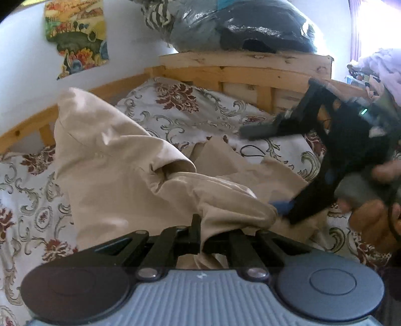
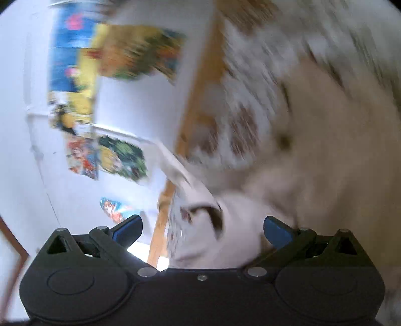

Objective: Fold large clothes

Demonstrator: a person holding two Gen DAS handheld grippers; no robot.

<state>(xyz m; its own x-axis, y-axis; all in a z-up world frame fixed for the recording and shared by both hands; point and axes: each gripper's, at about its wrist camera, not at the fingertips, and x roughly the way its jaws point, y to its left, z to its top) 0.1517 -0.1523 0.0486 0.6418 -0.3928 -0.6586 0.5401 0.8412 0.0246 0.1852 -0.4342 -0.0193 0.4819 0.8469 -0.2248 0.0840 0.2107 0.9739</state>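
A wooden bed frame point(image 1: 240, 72) of pale pine slats stands against a white wall point(image 1: 22, 75), and a white bedsheet printed with dark red flowers and grey-green scrolls point(image 1: 180, 115) covers the mattress. On top of the headboard sits a heap of grey and dark plastic-wrapped bundles point(image 1: 238, 27), with a striped black-and-white cloth point(image 1: 156, 15) at its left end. A colourful paper picture point(image 1: 75, 37) hangs on the wall to the left, and a pile of pale lilac laundry point(image 1: 383, 67) lies at the far right by a bright window. The large beige cotton garment point(image 1: 120, 160) lies crumpled across the middle of the bed, one part of it raised in a loose peak at the left, creased folds falling toward the near edge. The left tongs point(image 1: 200, 238) are closed tight on a bunched edge of this garment, the cloth spilling over them. The right tongs point(image 1: 283, 208), black with blue pads, come in from the right, held by a person's hand point(image 1: 371, 200); they reach the garment's right side. In the right wrist view, heavily blurred and tilted, these tongs point(image 2: 203, 225) stand wide apart, with pale cloth point(image 2: 313, 175) lying between and beyond the blue pads point(image 2: 275, 229), which do not press on it. Several bright posters point(image 2: 117, 155) show on the wall there.
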